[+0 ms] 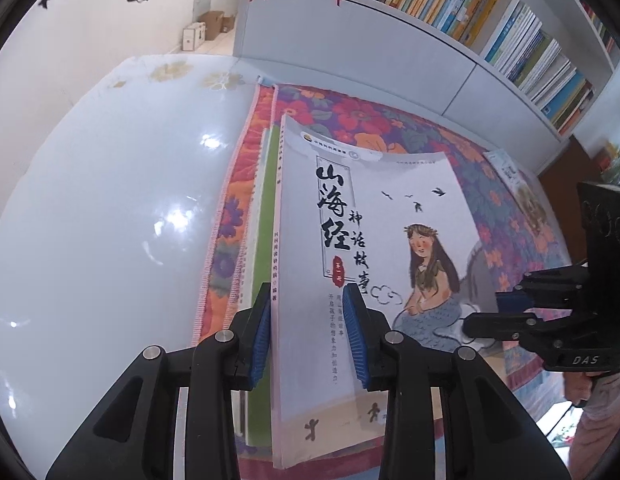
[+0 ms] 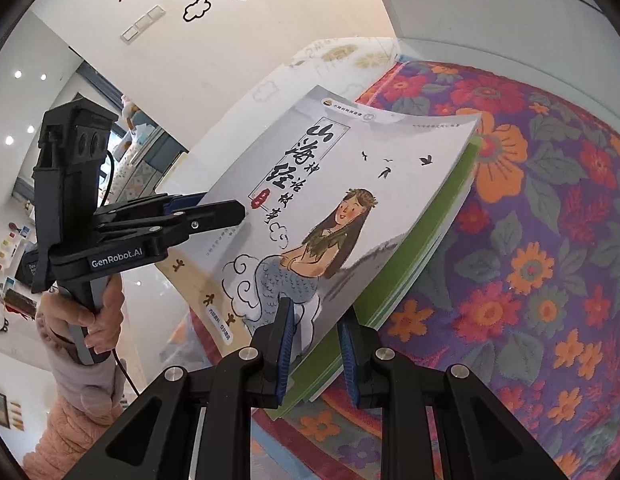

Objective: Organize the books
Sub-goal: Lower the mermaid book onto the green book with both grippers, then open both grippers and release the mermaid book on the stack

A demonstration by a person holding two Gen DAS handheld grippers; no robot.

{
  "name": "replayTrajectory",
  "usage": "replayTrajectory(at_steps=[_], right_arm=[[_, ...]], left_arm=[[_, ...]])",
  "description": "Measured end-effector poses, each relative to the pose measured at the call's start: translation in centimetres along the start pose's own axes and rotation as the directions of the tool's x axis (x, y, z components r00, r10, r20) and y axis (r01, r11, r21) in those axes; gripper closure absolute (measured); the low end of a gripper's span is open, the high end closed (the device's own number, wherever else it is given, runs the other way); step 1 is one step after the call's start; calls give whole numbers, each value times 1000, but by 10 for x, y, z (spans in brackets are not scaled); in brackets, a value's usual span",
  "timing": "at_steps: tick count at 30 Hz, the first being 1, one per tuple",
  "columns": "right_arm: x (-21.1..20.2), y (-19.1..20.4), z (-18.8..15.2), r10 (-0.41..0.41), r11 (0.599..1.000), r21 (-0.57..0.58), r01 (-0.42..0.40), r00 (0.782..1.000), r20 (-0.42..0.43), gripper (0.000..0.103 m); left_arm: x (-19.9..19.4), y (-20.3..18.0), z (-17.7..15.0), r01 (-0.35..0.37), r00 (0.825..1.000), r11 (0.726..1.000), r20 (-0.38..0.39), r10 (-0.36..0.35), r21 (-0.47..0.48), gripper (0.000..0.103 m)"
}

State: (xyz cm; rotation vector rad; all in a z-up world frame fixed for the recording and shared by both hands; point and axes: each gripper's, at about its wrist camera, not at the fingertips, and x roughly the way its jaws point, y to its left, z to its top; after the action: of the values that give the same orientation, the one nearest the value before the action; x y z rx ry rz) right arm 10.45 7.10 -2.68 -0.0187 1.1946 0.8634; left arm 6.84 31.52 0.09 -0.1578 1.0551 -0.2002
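Left wrist: left claw (image 1: pixel 308 332) clamped on books (image 1: pixel 374 248) at centre, right claw (image 2: pixel 316 354) clamped on lower edge. Lowering stack onto cloth (image 2: pixel 530 240); next likely release, then square edges.

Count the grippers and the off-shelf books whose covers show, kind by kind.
Grippers: 2 (left gripper, right gripper)
Books: 3 (mermaid book, green book, far book)
Total: 5
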Motion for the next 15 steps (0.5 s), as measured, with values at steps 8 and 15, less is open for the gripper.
replayTrajectory(at_steps=[8,15], right_arm=[[0,0,1,-8,999,35,9,1000,-3,80],[-6,-17,2,-2,993,119,5,1000,-25,77]], left_arm=[[-2,1,5,-72,997,997,18,73,-10,68],[-14,-7,10,-142,989,989,46,143,-31,68]])
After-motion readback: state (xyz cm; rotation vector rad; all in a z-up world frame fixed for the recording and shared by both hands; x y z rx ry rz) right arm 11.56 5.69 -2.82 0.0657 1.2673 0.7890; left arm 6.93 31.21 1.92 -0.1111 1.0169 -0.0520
